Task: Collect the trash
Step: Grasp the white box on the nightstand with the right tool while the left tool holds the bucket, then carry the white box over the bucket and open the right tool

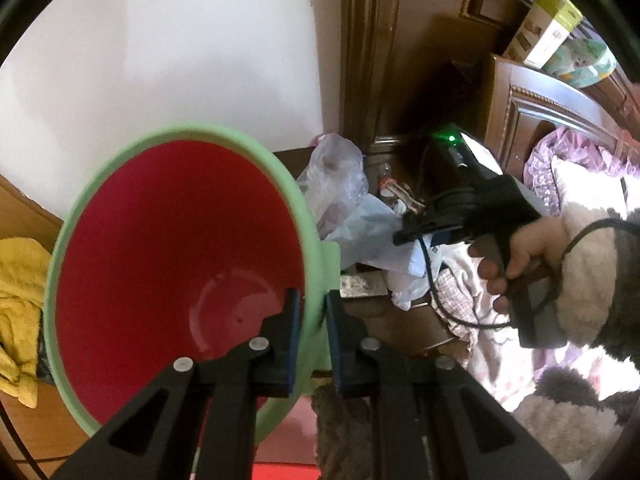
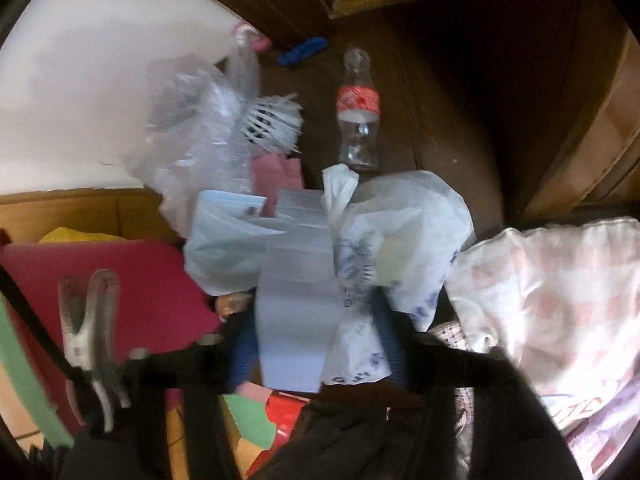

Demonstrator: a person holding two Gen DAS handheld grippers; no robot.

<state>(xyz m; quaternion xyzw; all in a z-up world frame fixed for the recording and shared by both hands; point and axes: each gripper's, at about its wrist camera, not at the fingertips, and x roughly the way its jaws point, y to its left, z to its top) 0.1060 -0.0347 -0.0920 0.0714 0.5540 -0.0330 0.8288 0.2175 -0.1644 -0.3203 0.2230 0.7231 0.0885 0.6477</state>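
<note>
So, left hand-held gripper (image 1: 313,332) points steeply down, jaws nearly together and clamped on the green rim of the bin (image 1: 180,264): one blue pad inside against the red lining, the other outside on the green wall. Bin is tilted, mouth toward the camera, red inside, nothing visible in it.

Right hand-held gripper (image 2: 316,344) also angled steeply down over the trash pile. In the left wrist view a hand (image 1: 516,256) in a fluffy cream sleeve (image 1: 592,280) grips its handle, fingers wrapped round the trigger, a black cable looping beneath. Jaws partly open; no earlier frame to compare. A white folded paper stack (image 2: 296,304) and a white printed plastic bag (image 2: 400,240) sit between the blue pads. Picture is blurred, cannot tell whether the pads press on them.

Trash lies on a dark brown worktop (image 2: 440,128): a clear crumpled bag (image 2: 192,128) to the left, an empty clear bottle (image 2: 357,112) with a red label upright behind the pile. Pink patterned bedding (image 2: 560,300) lies right of the pile. Yellow cloth (image 1: 20,304) sits left of the bin.
</note>
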